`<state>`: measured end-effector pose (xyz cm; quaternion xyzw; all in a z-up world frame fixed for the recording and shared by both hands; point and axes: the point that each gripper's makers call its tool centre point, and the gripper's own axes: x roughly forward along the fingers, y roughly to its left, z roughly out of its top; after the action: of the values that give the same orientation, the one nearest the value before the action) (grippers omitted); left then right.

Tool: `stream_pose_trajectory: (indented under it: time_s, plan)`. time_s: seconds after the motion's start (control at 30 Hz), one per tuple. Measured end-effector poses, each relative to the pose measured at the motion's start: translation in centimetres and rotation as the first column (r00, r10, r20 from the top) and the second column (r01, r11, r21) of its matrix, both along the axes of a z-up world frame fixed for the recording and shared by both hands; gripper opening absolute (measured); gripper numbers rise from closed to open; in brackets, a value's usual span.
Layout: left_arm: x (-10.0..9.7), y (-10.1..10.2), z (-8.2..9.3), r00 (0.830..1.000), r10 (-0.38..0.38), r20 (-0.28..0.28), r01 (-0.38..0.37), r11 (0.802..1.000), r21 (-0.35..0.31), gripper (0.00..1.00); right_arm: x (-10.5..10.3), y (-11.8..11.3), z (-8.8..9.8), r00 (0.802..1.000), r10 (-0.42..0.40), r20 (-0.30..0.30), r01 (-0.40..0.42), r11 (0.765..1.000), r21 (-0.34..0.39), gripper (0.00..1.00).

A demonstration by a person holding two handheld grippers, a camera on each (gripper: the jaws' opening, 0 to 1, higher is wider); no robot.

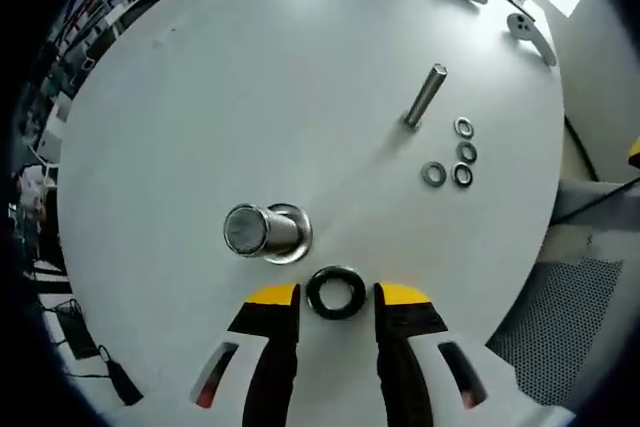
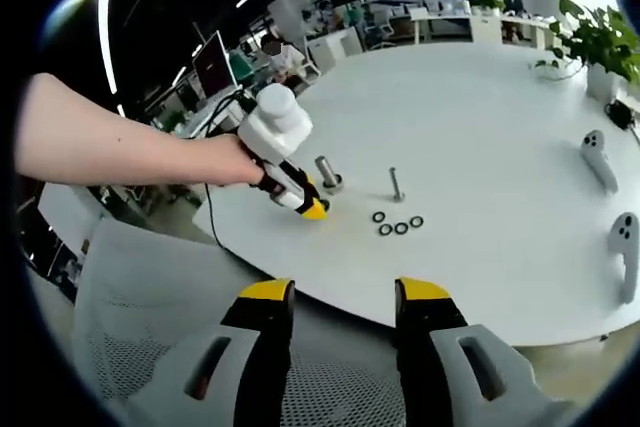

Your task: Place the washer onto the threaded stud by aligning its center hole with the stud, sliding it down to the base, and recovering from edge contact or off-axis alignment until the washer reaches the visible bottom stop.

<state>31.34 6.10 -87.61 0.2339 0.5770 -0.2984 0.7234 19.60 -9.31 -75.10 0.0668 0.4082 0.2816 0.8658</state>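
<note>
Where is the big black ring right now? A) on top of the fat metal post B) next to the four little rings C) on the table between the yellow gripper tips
C: the big black ring lies flat on the table between the open left gripper's yellow tips, beside the fat metal post.

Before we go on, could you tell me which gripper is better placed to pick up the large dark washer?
Left: the left gripper has open jaws either side of the black ring-shaped washer, beside the thick metal stud. The right gripper hangs off the white round table.

The left gripper view looks steeply down, close over the white table (image 1: 250,67); the right gripper view faces it from well back.
</note>
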Motion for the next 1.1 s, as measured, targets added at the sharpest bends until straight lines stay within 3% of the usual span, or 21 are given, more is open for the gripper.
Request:
stream_pose_trajectory:
  time_s: [0.37,1.1]
  plan:
    - [-0.14,0.14,0.05,0.998,-0.067,-0.006,0.067,0.998,0.011,0.28,0.05,0.04,0.08,1.000,-0.007,0.000,0.007,1.000,0.011,0.42]
    - [-0.08,0.19,-0.15,0.997,-0.031,-0.064,0.036,0.997,0.072,0.29,-0.12,0.38,0.17,1.000,-0.002,-0.007,0.002,0.999,0.035,0.42]
